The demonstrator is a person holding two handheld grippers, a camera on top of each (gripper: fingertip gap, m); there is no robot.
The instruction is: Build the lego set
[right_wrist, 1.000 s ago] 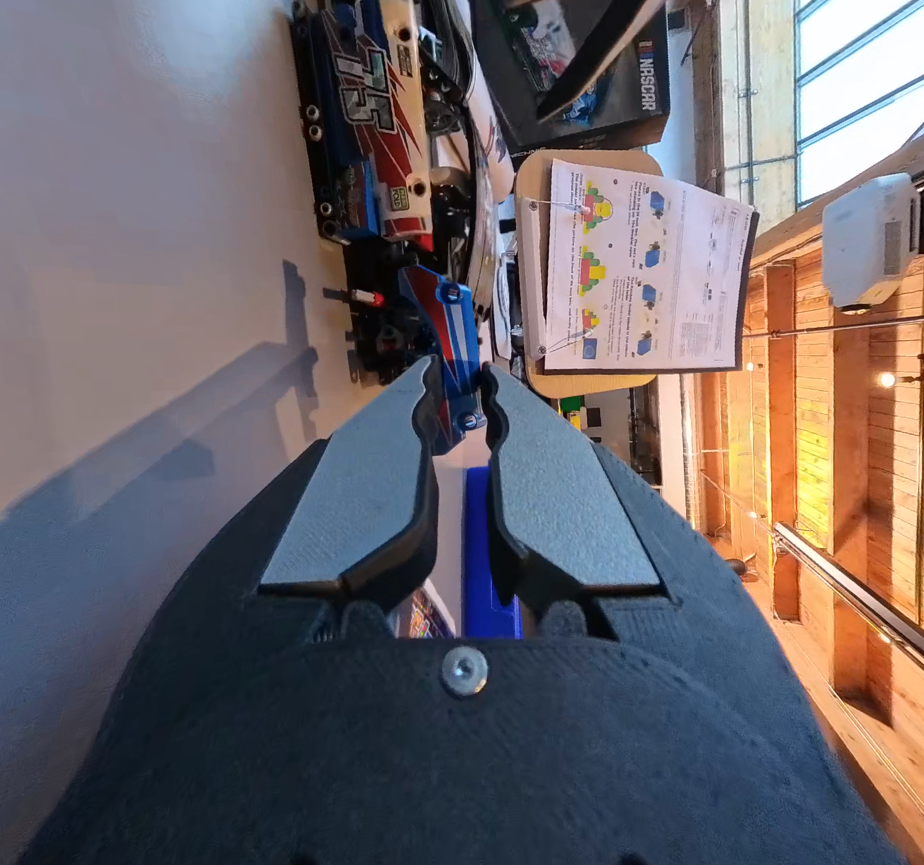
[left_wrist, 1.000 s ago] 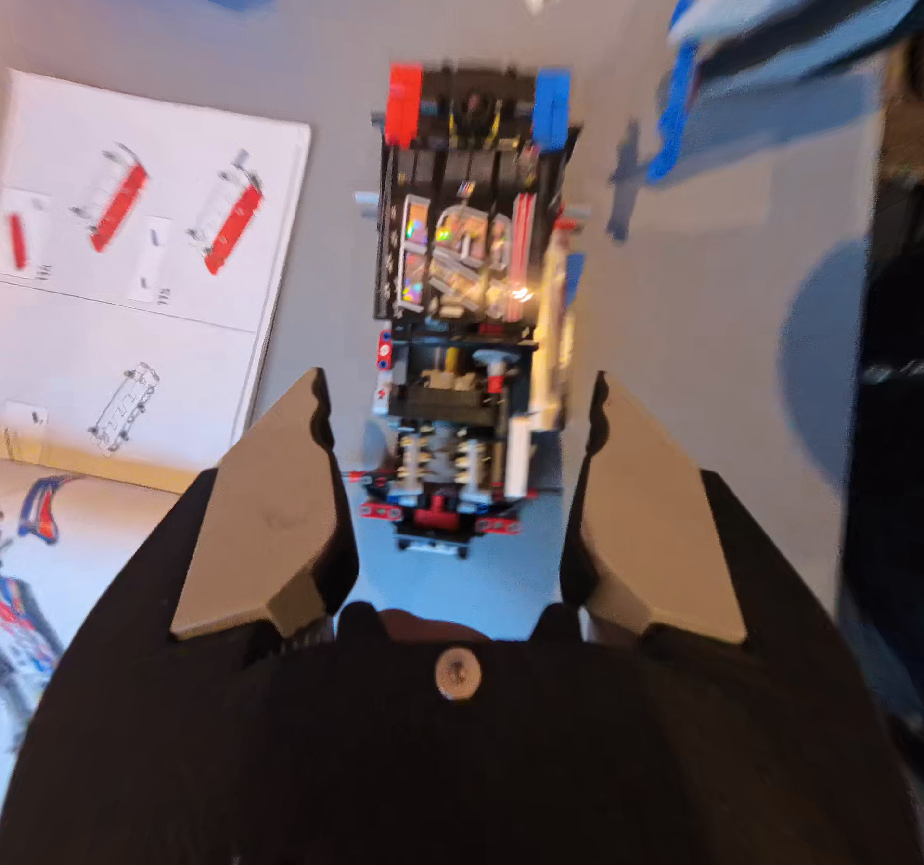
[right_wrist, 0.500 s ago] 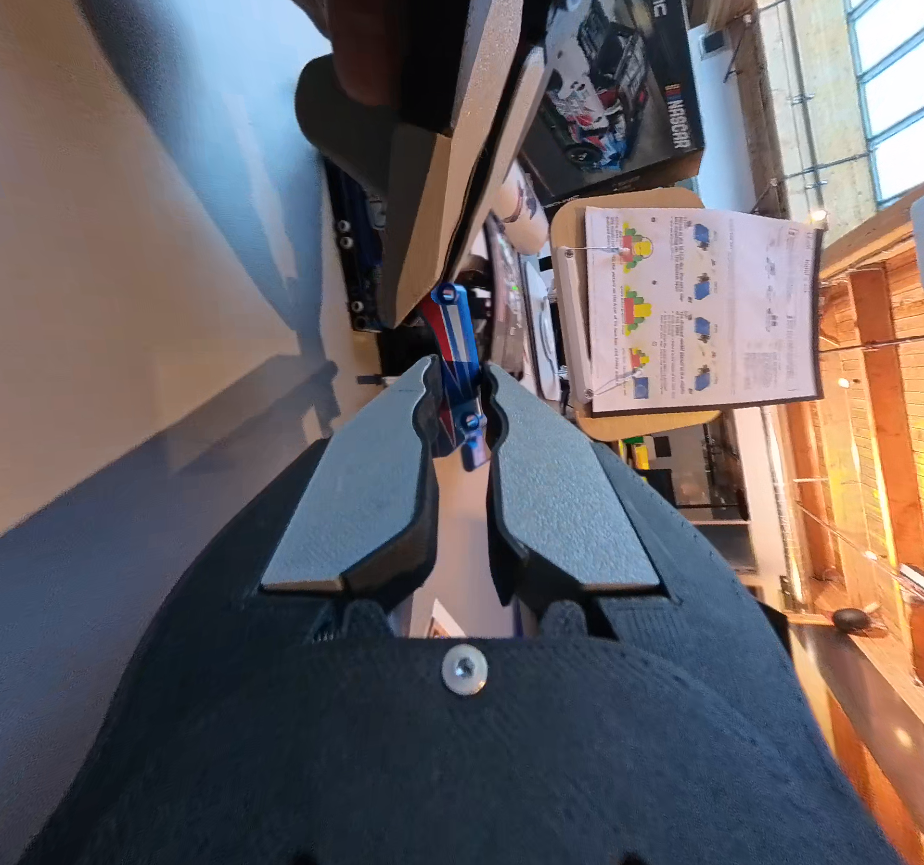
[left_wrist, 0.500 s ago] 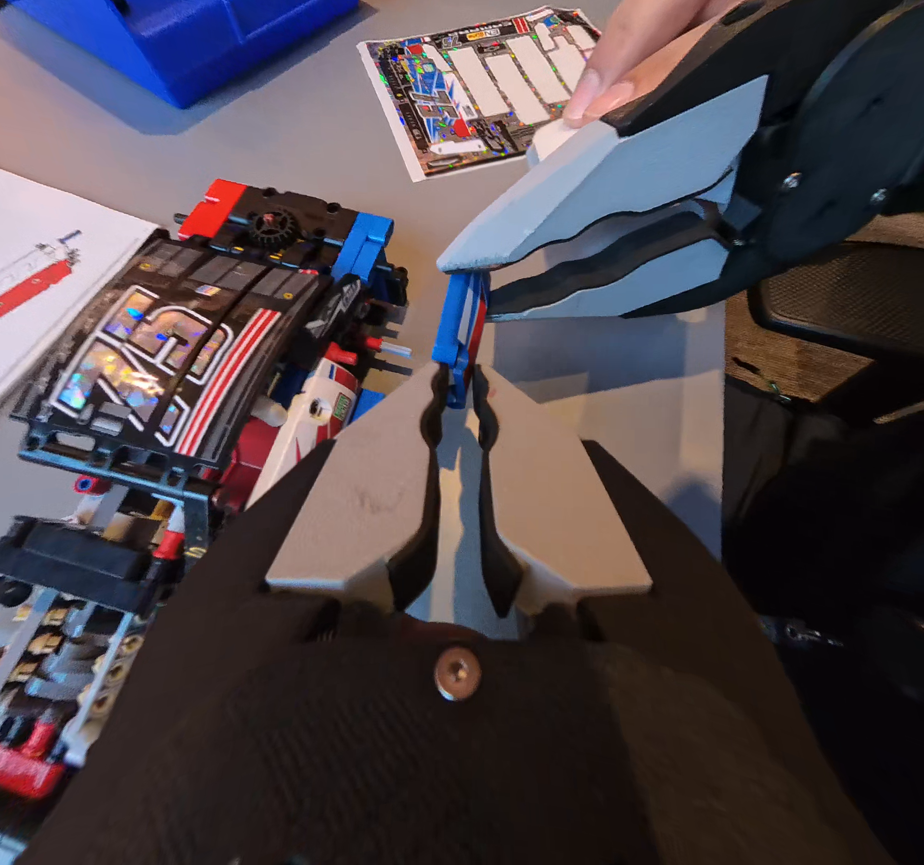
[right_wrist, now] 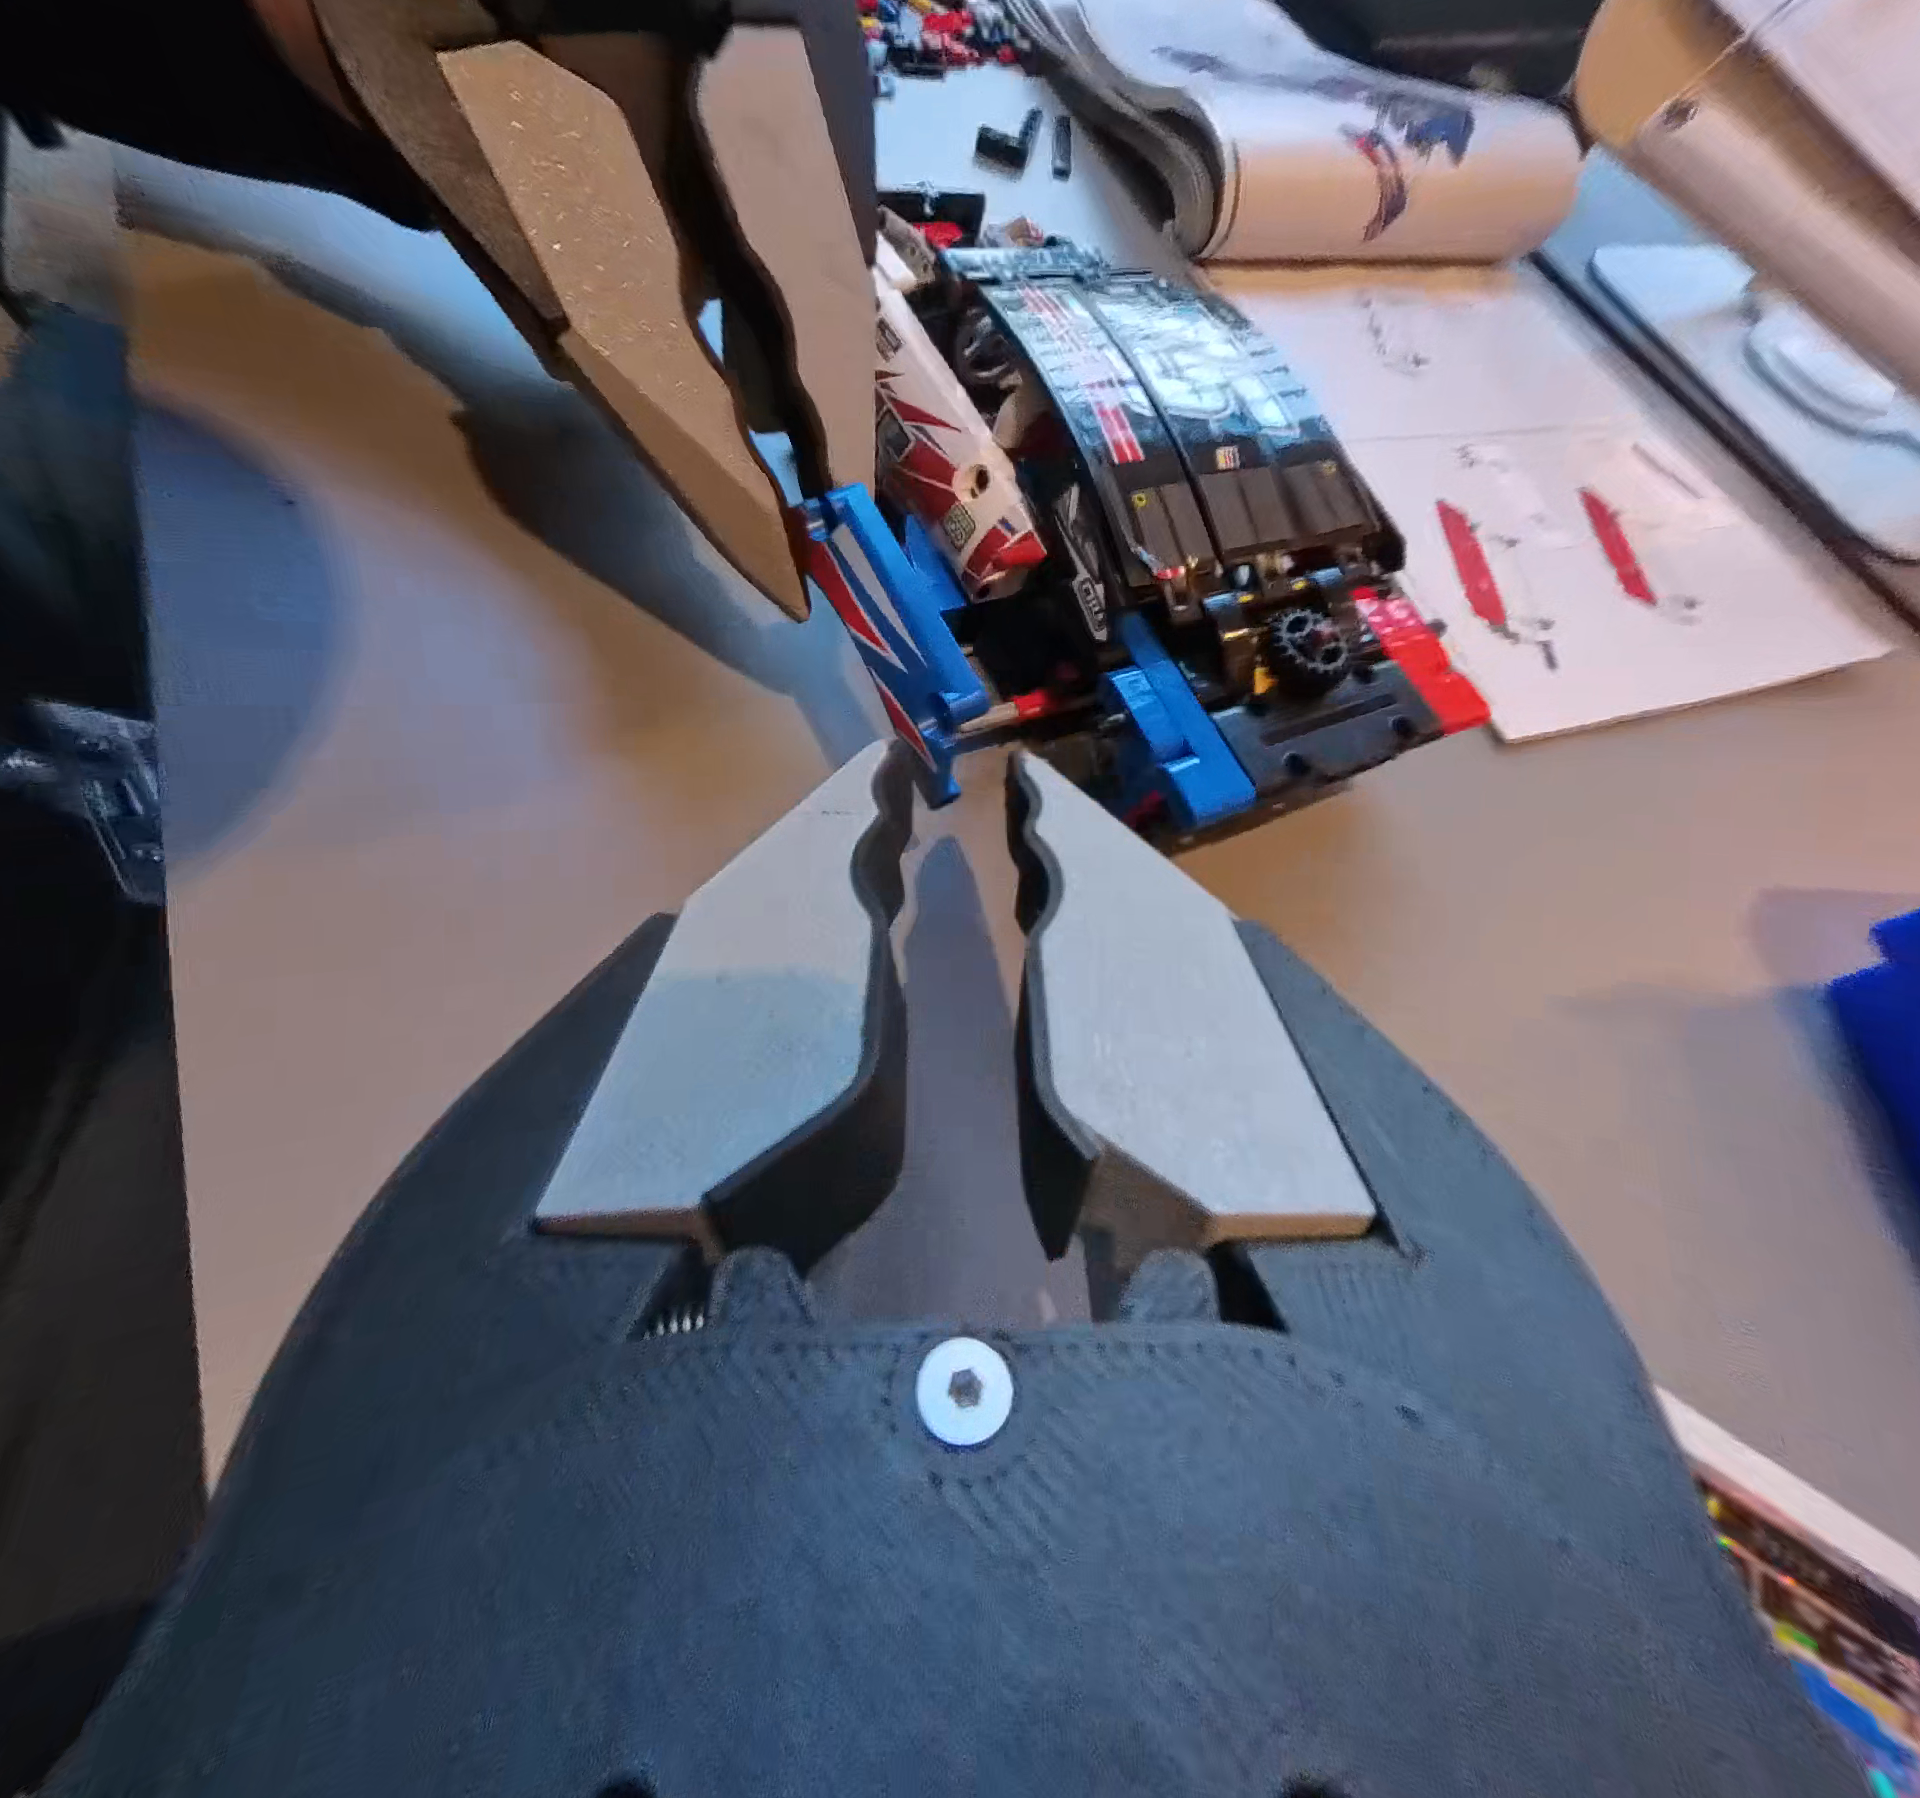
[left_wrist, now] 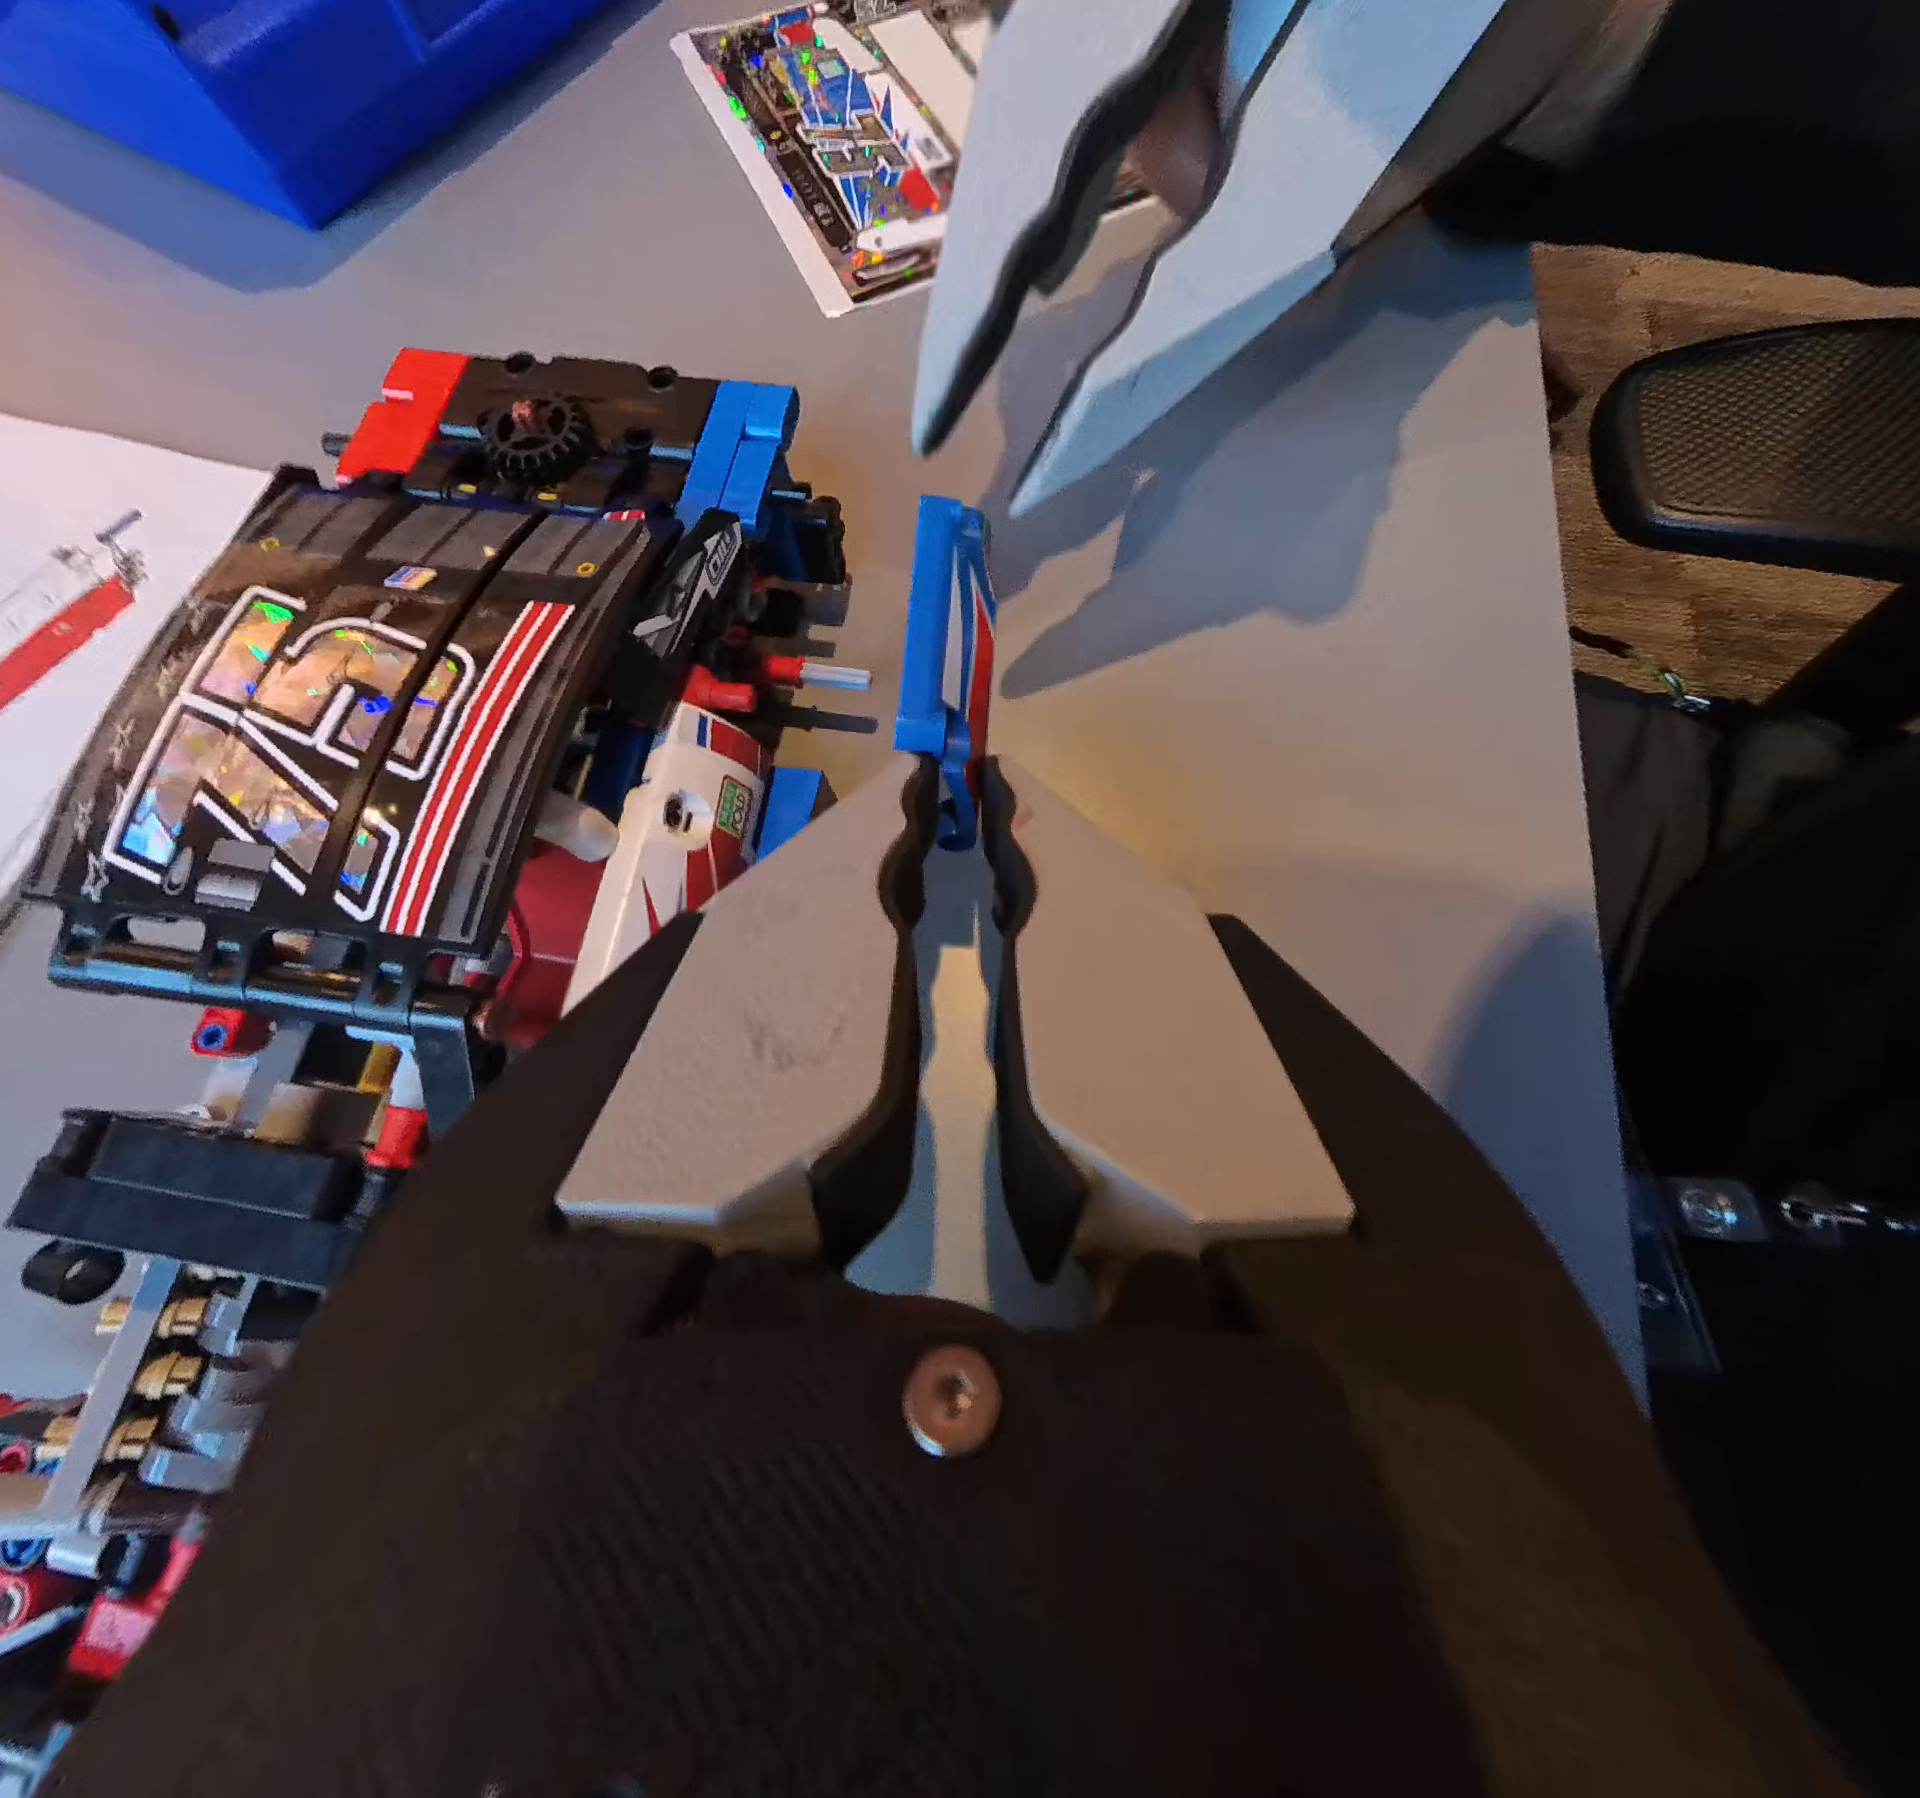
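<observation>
While the left gripper pinches the blue panel by its near end, the right gripper sits parted at the panel's other end.

Left wrist view: fingers pressed on the panel's lower edge; panel stands on edge ahead of the tips, just right of the lego car, apart from its protruding pins. Beyond the panel, the right gripper points down at it, fingers spread, tips just off its far end. Sticker sheet farther ahead, blue bin ahead-left, instruction booklet far left. Right wrist view: jaws parted; whether the panel's near tip touches the left finger, cannot tell. Left gripper clamps its far end. Car ahead-right; booklet beyond it on the grey table.
</observation>
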